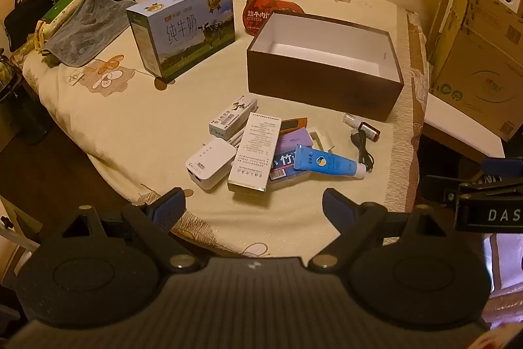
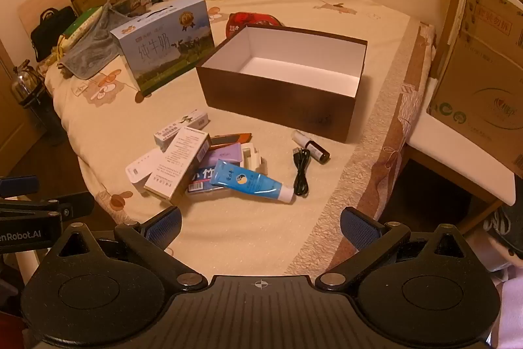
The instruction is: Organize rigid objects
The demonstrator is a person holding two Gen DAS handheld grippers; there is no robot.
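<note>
Both grippers hang above the near edge of the bed (image 1: pixel 130 126), tilted down toward it. The left gripper (image 1: pixel 253 205) has its jaws spread wide with nothing between them; the right gripper (image 2: pixel 260 223) likewise, jaws fully apart and holding nothing. Beyond them, on the cream bedspread, lies a loose heap of small rigid things: a blue tube (image 2: pixel 250 182) with a white cap lying across a dark blue flat pack (image 2: pixel 202 179), a long white carton (image 2: pixel 178 165) with fine print propped over a white adapter-like block (image 1: pixel 210 164), a lilac case (image 2: pixel 225 156), a smaller white-and-grey carton (image 1: pixel 233 116) at the far side of the heap, and an orange-and-black flat item (image 2: pixel 233 138) poking out beneath. Just to the right of the heap, apart from it, a coiled black cable (image 2: pixel 300 170) lies beside a small dark bottle (image 2: pixel 312 146) with a white cap, tipped on its side. Behind the pile stands an open dark brown box (image 2: pixel 281 94) with a white interior, nothing visible in it. To its left stands a blue milk carton case (image 1: pixel 183 28), upright; a red round packet (image 1: pixel 258 12) lies behind the brown box. A grey cloth (image 1: pixel 81 31) is draped over clutter at the far left of the bed.
</note>
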